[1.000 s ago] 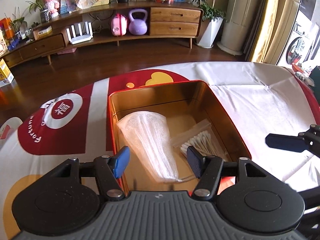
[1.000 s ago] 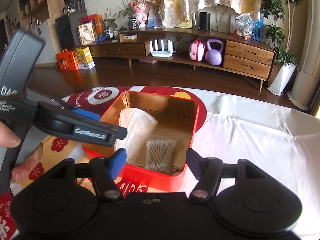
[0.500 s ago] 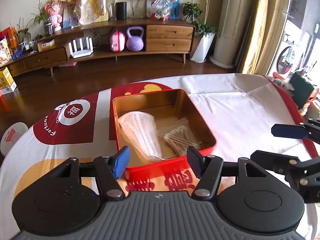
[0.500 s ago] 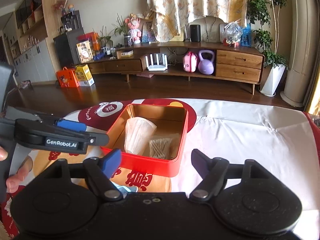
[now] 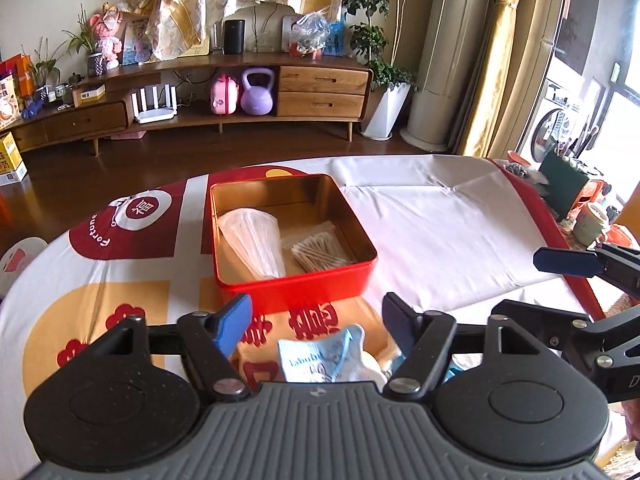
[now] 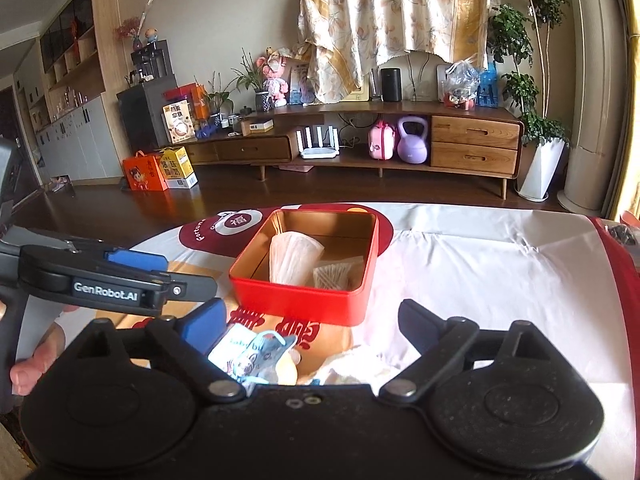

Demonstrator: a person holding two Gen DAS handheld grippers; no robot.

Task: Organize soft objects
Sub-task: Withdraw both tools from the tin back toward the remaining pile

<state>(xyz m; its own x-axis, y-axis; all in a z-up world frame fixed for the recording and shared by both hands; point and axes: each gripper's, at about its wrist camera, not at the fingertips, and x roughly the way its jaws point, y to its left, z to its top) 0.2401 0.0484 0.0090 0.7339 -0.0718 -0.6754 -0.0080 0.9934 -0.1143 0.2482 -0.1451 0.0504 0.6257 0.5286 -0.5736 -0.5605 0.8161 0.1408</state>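
Tin (image 5: 294,292) sits mid-desk, already holding a mesh bag (image 5: 253,240) at left and swabs (image 5: 320,250) at right. My left gripper (image 5: 316,322) and right gripper (image 6: 308,326) have pulled back, jaws just widened and empty, to take the near blue packet (image 5: 316,356), still loose.

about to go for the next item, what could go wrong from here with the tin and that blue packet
The blue packet lies partly hidden under both the left gripper and right gripper, so they may collide reaching for it. It sits close to the red tin, which a finger could nudge.
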